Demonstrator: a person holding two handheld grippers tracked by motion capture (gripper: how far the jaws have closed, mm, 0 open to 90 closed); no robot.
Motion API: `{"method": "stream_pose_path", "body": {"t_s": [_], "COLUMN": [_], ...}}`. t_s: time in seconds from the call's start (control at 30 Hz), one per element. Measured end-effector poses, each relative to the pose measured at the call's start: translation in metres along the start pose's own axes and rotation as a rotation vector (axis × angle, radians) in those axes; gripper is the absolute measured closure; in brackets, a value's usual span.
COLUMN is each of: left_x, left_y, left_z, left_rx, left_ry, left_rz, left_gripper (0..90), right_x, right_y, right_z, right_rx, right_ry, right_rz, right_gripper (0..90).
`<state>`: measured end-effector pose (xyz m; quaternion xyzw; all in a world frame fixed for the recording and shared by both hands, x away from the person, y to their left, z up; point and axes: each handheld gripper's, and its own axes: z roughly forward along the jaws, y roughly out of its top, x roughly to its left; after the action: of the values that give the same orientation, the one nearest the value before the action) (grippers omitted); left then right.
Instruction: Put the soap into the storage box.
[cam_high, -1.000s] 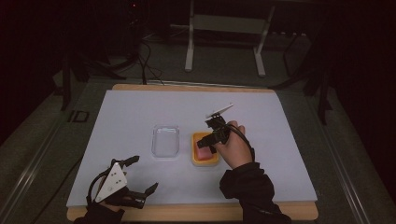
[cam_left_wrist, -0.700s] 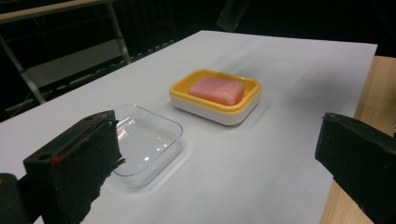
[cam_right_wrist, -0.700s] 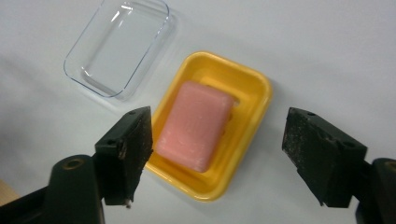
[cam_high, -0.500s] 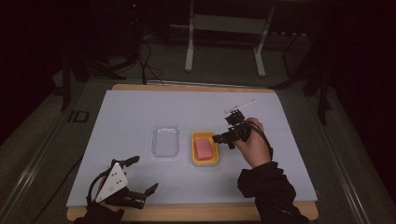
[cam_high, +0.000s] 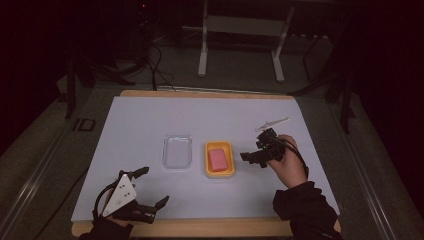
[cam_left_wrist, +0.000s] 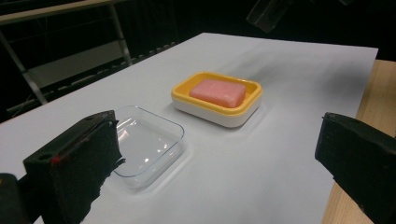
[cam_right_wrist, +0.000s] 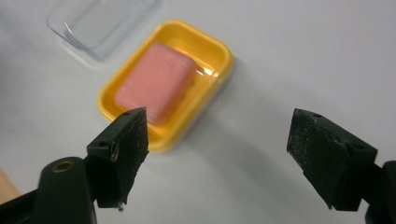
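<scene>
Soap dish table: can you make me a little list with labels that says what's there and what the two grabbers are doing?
soap: pink bar lying in the yellow dish
clear lid: flat on the white sheet, left of the dish, apart from it
right gripper: open, holds nothing, just right of the dish
left gripper: open, holds nothing, at the table's near edge

I see a white sheet (cam_high: 150, 120) spread under the right gripper (cam_high: 252, 159), covering a wooden table (cam_high: 210, 227). Well beyond that gripper stands a grey metal frame (cam_high: 202, 50). Dark cables (cam_high: 155, 65) lie beyond it too, further left.
</scene>
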<state>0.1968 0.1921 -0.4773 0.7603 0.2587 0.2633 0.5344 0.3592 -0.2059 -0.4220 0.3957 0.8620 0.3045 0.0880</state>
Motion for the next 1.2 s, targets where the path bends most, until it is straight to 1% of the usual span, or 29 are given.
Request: {"method": "stream_pose_path", "body": {"t_s": [0.07,0.13,0.2,0.37,0.47,0.6,0.63,0.67,0.73,0.77,0.83,0.87,0.93,0.97,1.0,1.03,1.13,1.2], "left_x": [0.0,0.0,0.0,0.0,0.0,0.0,0.0,0.0,0.0,0.0,0.0,0.0,0.0,0.0,0.0,0.0,0.0,0.0], "left_y": [0.0,0.0,0.0,0.0,0.0,0.0,0.0,0.0,0.0,0.0,0.0,0.0,0.0,0.0,0.0,0.0,0.0,0.0], "left_z": [0.0,0.0,-0.001,0.0,-0.001,-0.001,-0.001,-0.001,0.0,0.0,0.0,-0.001,-0.001,-0.001,-0.001,-0.001,-0.001,-0.001], "left_rx": [0.001,-0.003,-0.003,0.0,-0.003,-0.003,-0.003,-0.003,-0.003,-0.002,-0.001,-0.002,-0.003,-0.003,-0.002,-0.002,-0.002,-0.001], "left_ry": [0.0,0.001,0.004,0.005,0.005,0.005,0.005,0.005,0.004,0.004,0.004,0.004,0.004,0.004,0.003,0.004,0.003,0.003], "left_rz": [0.001,-0.002,0.0,0.003,0.001,-0.001,0.0,0.0,-0.001,0.0,0.002,0.001,0.001,0.0,0.0,0.0,0.002,0.002], "left_gripper": [0.6,0.6,0.6,0.6,0.6,0.6,0.6,0.6,0.6,0.6,0.6,0.6,0.6,0.6,0.6,0.6,0.6,0.6], "right_x": [-0.002,-0.004,-0.006,-0.013,-0.015,-0.02,-0.021,-0.021,-0.026,-0.028,-0.03,-0.031,-0.032,-0.034,-0.035,-0.035,-0.035,-0.035], "right_y": [-0.007,-0.013,-0.021,-0.038,-0.048,-0.064,-0.067,-0.067,-0.079,-0.082,-0.087,-0.09,-0.096,-0.099,-0.101,-0.105,-0.111,-0.115], "right_z": [-0.002,-0.003,-0.006,-0.012,-0.014,-0.017,-0.017,-0.017,-0.019,-0.02,-0.022,-0.023,-0.025,-0.025,-0.026,-0.026,-0.027,-0.027], "right_rx": [0.015,0.027,0.034,0.013,-0.001,-0.035,-0.035,-0.035,-0.055,-0.061,-0.075,-0.076,-0.107,-0.11,-0.118,-0.125,-0.141,-0.138], "right_ry": [-0.01,-0.017,-0.015,-0.038,-0.042,-0.043,-0.038,-0.038,-0.044,-0.042,-0.055,-0.054,-0.059,-0.061,-0.067,-0.084,-0.085,-0.09], "right_rz": [-0.023,-0.027,-0.046,-0.035,-0.044,-0.006,0.004,0.004,0.018,0.023,0.029,0.042,0.087,0.098,0.094,0.092,0.099,0.104], "right_gripper": [20.1,19.9,19.8,17.6,16.7,16.6,16.6,16.6,16.5,16.2,15.8,15.8,16.0,15.9,16.0,16.0,15.9,15.9]}}
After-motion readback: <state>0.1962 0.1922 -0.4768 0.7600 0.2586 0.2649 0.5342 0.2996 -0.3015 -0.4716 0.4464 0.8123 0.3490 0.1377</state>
